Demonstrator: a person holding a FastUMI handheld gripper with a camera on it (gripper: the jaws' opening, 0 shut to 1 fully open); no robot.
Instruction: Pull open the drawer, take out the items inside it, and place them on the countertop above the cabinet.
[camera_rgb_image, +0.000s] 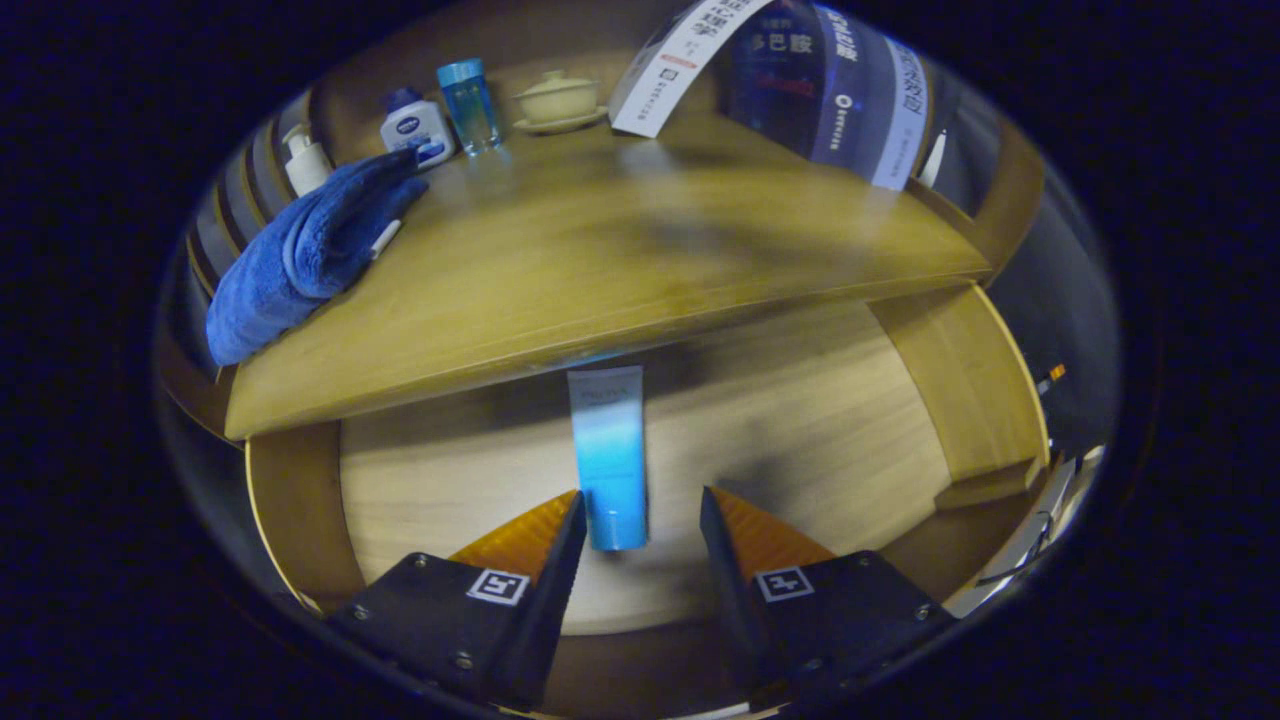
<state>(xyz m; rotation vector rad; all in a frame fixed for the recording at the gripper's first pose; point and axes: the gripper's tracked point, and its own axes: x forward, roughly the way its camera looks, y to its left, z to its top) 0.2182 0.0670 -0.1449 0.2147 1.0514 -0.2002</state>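
Observation:
The drawer is pulled open below the wooden countertop. A blue and white tube lies on the drawer floor, its cap end pointing toward me. My gripper hovers open above the drawer, and the tube's cap end sits between the fingertips, closer to the left finger. Neither finger presses on the tube. The tube's far end reaches under the countertop's front edge.
On the countertop a folded blue towel lies at the left. Behind it stand a white pump bottle, a small white bottle, a blue bottle and a lidded cup on a saucer. A dark box stands at the back right.

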